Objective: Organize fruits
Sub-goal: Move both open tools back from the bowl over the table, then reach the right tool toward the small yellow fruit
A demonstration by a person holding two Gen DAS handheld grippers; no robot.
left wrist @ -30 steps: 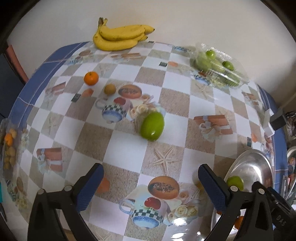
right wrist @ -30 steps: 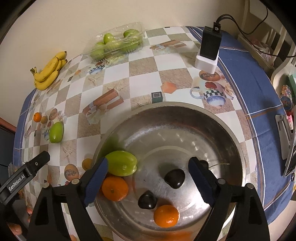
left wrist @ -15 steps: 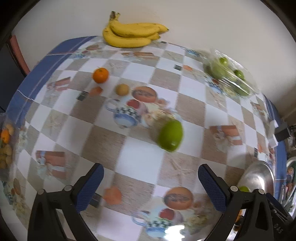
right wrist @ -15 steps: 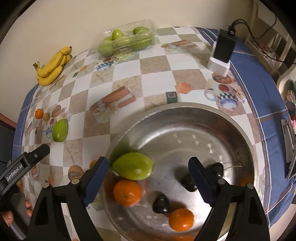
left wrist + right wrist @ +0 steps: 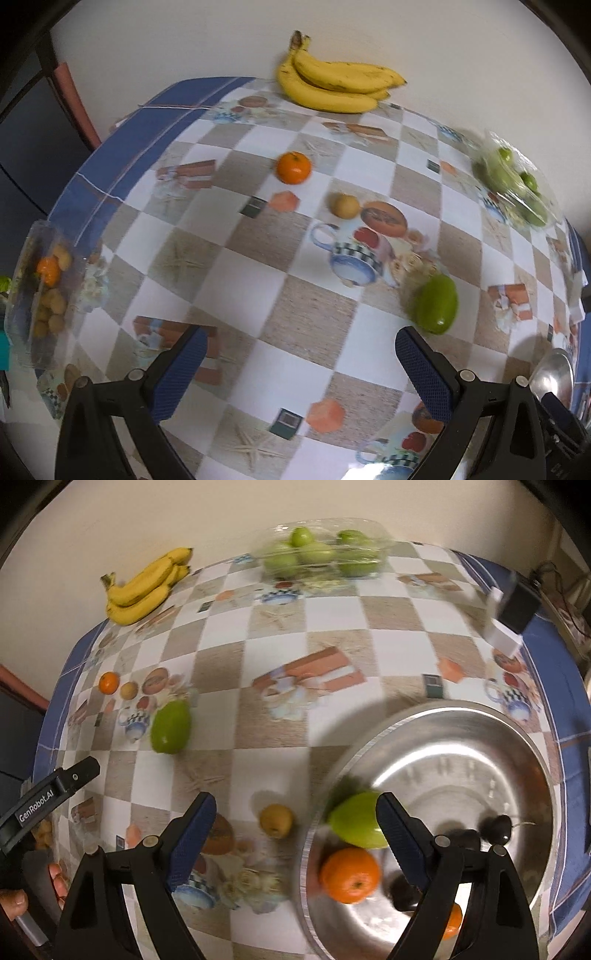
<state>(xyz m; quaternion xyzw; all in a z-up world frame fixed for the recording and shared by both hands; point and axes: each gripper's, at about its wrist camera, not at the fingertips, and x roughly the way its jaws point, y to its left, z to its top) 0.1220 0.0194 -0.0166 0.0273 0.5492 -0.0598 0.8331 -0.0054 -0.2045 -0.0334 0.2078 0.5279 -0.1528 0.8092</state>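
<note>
My left gripper point(image 5: 295, 369) is open and empty above the checkered tablecloth. A green mango point(image 5: 436, 303) lies just beyond its right finger; it also shows in the right wrist view point(image 5: 170, 722). Farther off lie a mandarin point(image 5: 293, 167) and a small yellow fruit point(image 5: 344, 205). My right gripper point(image 5: 295, 838) is open and empty over the left rim of the steel bowl point(image 5: 461, 723). The bowl holds a green mango point(image 5: 356, 825), an orange point(image 5: 349, 874) and dark fruits point(image 5: 496, 828). A small yellow fruit point(image 5: 276, 820) lies on the table between the right gripper's fingers.
A banana bunch point(image 5: 336, 86) lies at the far edge by the wall. A clear pack of green apples point(image 5: 321, 554) sits at the back. A clear bag of small fruits point(image 5: 46, 291) is at the left edge. A black-and-white charger point(image 5: 511, 609) stands at the right.
Both grippers have moved left. In the left view the mango has shifted right and the bowl slid to the edge. In the right view the bowl has shifted right, uncovering a small yellow fruit.
</note>
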